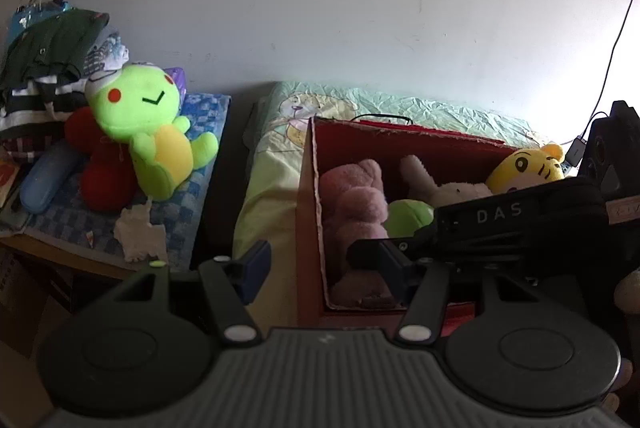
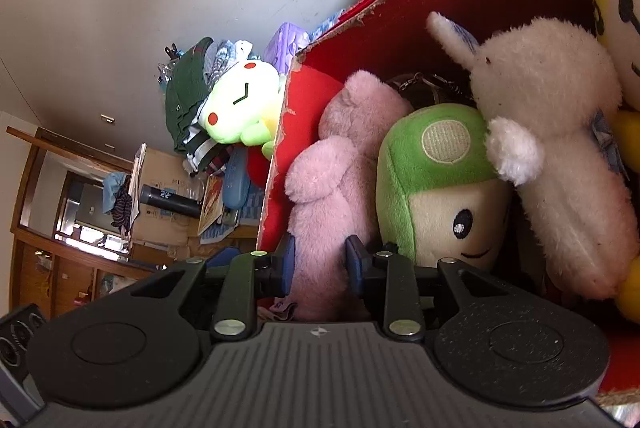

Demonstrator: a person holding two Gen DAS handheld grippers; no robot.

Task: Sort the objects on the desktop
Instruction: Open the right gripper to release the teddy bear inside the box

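Red box (image 2: 304,108) holding pink plush (image 2: 332,188), green mushroom plush (image 2: 436,184), white rabbit (image 2: 560,132), right tongs (image 2: 320,264) clamping pink plush, left tongs (image 1: 320,268) wide, empty

Red box (image 1: 316,188) on a crumpled cartoon-print bed sheet (image 1: 272,188); beside it, plush-laden checkered cloth (image 1: 192,196).

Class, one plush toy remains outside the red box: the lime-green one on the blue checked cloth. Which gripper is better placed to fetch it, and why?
Probably left: the left gripper is empty and faces the lime-green plush toy. The right gripper straddles the pink plush toy inside the red cardboard box.
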